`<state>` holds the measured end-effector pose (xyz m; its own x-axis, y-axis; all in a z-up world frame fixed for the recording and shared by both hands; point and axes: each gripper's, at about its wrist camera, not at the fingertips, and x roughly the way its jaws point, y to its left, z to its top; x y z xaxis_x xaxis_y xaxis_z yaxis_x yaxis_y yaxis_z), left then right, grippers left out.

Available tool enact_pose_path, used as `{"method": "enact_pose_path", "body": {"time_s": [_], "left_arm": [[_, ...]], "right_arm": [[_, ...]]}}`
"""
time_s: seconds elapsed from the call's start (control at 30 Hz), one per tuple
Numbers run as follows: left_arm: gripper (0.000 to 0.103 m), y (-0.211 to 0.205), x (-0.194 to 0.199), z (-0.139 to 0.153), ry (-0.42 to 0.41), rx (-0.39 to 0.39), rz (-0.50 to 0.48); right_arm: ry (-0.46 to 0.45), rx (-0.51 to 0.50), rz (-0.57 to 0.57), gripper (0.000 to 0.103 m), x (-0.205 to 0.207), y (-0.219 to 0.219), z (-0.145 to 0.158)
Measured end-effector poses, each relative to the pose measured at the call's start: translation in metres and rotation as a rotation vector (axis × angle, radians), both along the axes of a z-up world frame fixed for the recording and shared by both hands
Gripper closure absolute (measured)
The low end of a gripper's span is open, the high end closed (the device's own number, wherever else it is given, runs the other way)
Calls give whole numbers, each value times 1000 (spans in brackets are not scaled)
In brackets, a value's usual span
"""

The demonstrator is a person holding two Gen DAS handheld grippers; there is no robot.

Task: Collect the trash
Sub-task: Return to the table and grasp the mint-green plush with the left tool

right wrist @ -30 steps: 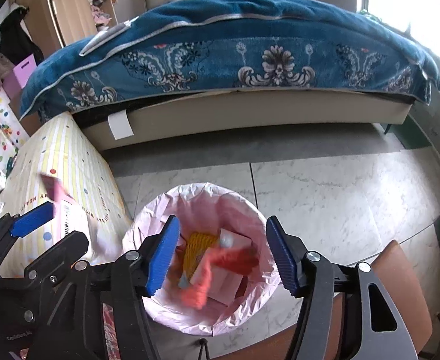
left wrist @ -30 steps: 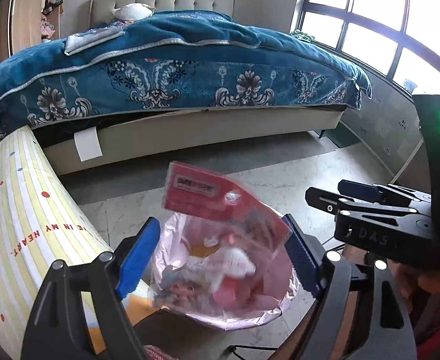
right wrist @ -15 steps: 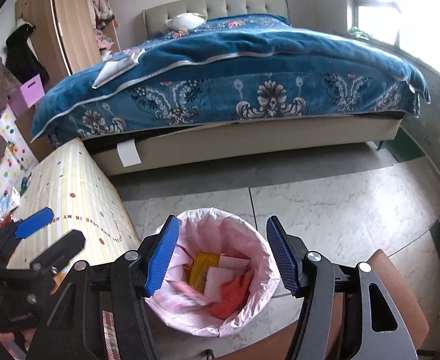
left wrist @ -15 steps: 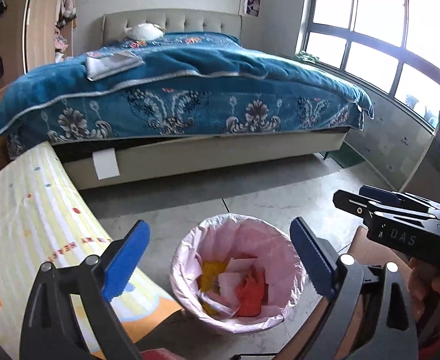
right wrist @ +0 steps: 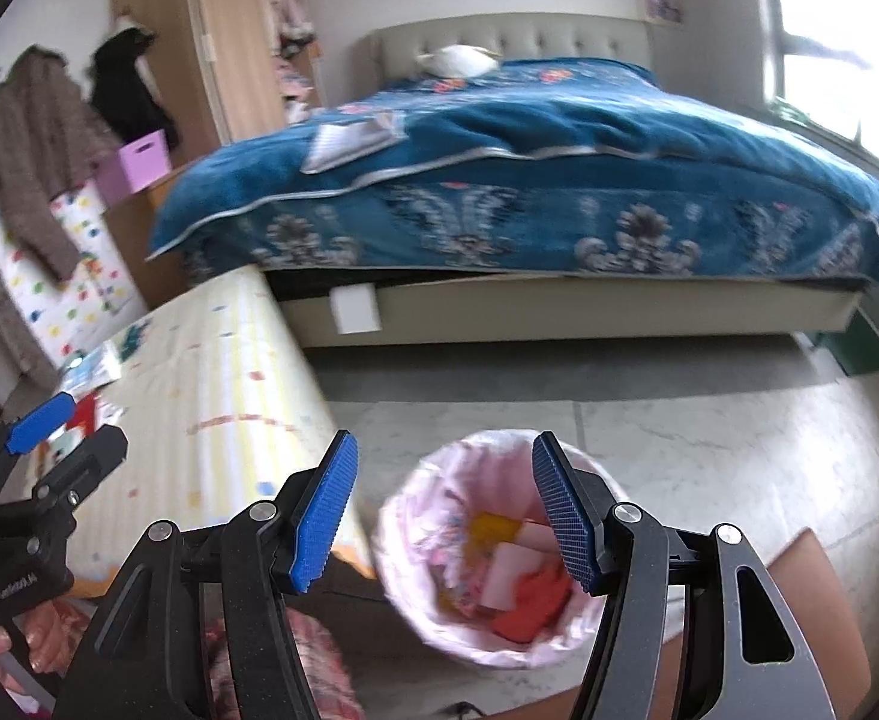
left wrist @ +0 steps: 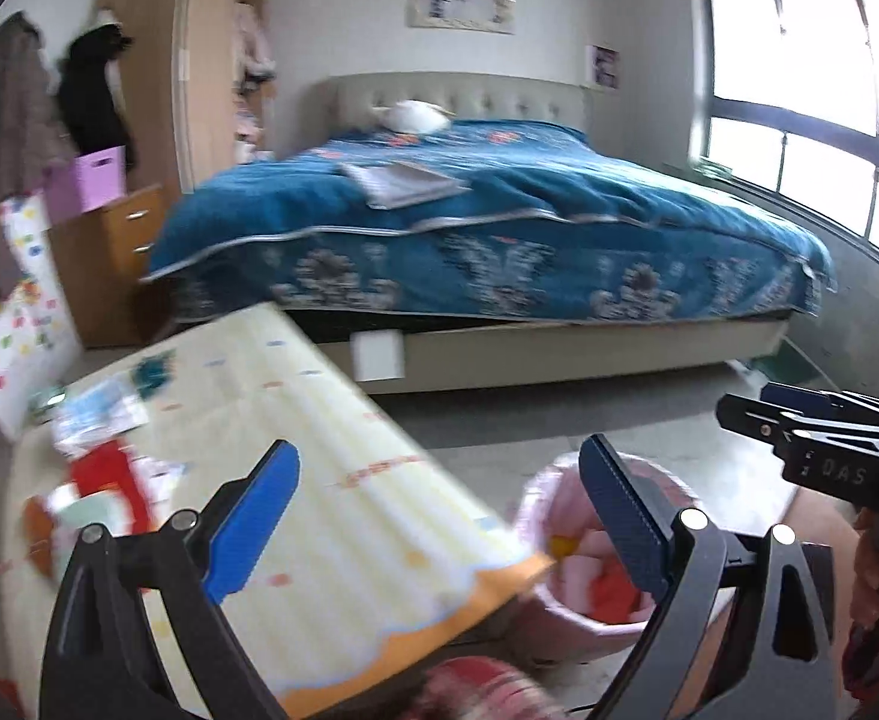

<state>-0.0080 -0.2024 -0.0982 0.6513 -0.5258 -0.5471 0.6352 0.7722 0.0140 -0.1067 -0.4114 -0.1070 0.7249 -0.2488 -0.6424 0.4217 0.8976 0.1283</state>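
I see the trash bin (right wrist: 499, 558) on the pale stone floor (right wrist: 709, 438), a round tub lined with a thin, crinkled pink plastic bag; inside lie a yellow scrap, a pale pink card and a crumpled red-orange piece. It sits just beside the corner of the table (right wrist: 211, 396), whose cloth is glossy, cream with faint stripes, small coloured dots and a scalloped orange hem. More trash (left wrist: 103, 438) lies on that cloth at the far left: blurred red, white and light-blue wrappers. My right gripper (right wrist: 445, 516) hangs above the bin with its ribbed blue pads wide apart and nothing between them. My left gripper (left wrist: 439, 510) is over the table edge, its blue pads likewise spread wide and holding nothing. Beyond stands the bed (right wrist: 529, 180), covered by a plush teal blanket with a pale floral border, against a tufted beige headboard.
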Motion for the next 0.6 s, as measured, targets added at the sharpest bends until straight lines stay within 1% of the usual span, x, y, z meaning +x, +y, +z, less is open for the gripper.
{"method": "enact_pose_path", "body": {"time_s": [0.13,0.17,0.23,0.27,0.33,0.47,0.6], "left_arm": [[11,46,9,5,-31,16,111],[11,63,12,6,-38,23,149],[11,89,18,6,-41,33,209],[11,99,20,7,-40,36,231],[11,124,25,5,-39,40,287],[11,176,38,-6,-15,64,401],[11,204,49,-20,26,75,458]], "right_arm": [[-11,-4,96,42,24,36,6],[-12,-7,141,42,34,52,7],[-13,-12,185,42,44,69,9],[-12,-18,231,42,55,85,9],[-9,-24,271,42,65,102,10],[5,-34,372,42,97,146,6],[20,-35,427,42,125,180,-2]]}}
